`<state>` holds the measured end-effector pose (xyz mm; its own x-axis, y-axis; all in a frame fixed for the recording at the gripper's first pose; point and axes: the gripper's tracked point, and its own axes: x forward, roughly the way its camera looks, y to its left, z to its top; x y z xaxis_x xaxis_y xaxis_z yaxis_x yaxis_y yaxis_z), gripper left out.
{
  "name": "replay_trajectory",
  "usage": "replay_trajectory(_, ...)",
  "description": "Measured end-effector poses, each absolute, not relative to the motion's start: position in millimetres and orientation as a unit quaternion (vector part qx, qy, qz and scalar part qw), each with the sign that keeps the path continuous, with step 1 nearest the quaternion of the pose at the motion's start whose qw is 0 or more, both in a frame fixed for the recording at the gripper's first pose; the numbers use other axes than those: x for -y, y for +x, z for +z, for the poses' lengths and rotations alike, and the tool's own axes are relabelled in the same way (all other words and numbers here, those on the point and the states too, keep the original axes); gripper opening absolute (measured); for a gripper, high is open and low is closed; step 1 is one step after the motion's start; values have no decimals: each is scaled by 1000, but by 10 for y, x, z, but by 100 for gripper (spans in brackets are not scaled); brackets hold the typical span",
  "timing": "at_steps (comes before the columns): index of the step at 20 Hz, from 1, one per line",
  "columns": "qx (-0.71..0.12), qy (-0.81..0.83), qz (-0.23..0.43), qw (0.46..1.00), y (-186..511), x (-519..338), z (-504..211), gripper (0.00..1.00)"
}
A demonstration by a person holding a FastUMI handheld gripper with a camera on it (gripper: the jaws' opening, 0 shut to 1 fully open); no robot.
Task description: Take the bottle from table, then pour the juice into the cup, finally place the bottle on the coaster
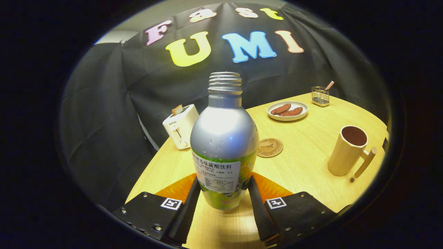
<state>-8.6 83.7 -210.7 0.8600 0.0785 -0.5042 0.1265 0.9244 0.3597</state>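
A silver bottle (224, 138) with a green base, a white label and an uncapped threaded neck stands upright between my fingers. My gripper (224, 181) is shut on its lower body, one finger pressing on each side. I cannot tell whether its base rests on the wooden table (304, 173) or hangs just above it. Just beyond the bottle to the right, a round wooden coaster (270, 147) lies flat. Further right stands a cream cup (347, 150) with a wooden handle and a dark inside.
A white toaster (180, 126) with a slice of bread in it sits beyond the bottle to the left, near the table's edge. A white plate (287, 116) with two sausages and a small wire holder (320, 95) stand at the far side by the black cloth wall.
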Motion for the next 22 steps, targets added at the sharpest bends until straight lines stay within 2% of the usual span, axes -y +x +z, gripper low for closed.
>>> replay_trajectory(9,-241,320,-64,914,-11,-300,-1954,74)
replay_trajectory(22,-219,466,-72,854,-1,-24,-1906,74)
